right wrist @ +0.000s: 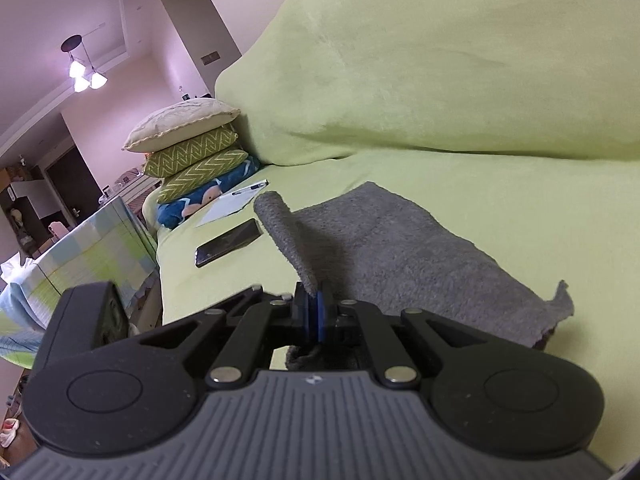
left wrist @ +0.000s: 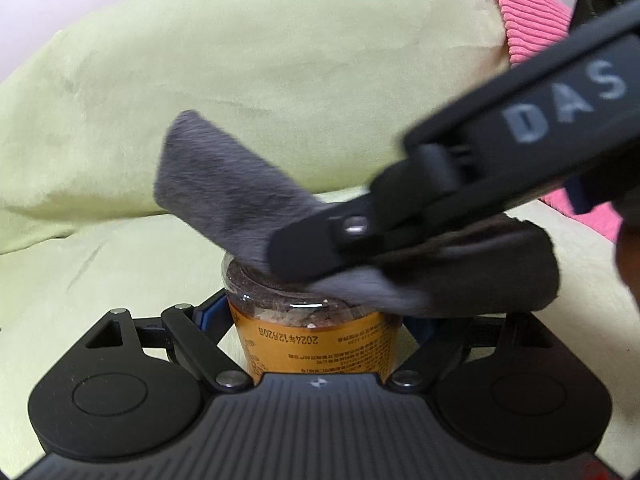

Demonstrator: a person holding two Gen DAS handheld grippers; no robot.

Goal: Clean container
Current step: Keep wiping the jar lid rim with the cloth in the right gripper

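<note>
A clear plastic jar [left wrist: 316, 344] with an orange label and dark contents stands upright on the green sofa cover. My left gripper [left wrist: 316, 314] is shut on the jar, one finger on each side. A grey fleecy cloth [left wrist: 224, 184] lies over the jar's top. My right gripper [left wrist: 304, 248] comes in from the right and presses the cloth onto the top. In the right wrist view the right gripper [right wrist: 316, 312] is shut on the grey cloth [right wrist: 400, 252], with one flap rolled up to the left. The cloth hides the jar in that view.
A green plush cover [right wrist: 440, 80] drapes the sofa seat and back. A phone [right wrist: 228, 242], paper with a pen [right wrist: 234, 202] and stacked pillows [right wrist: 192, 152] lie further along the seat. A pink ribbed fabric [left wrist: 528, 12] shows at the upper right. A checked table [right wrist: 92, 248] stands beside the sofa.
</note>
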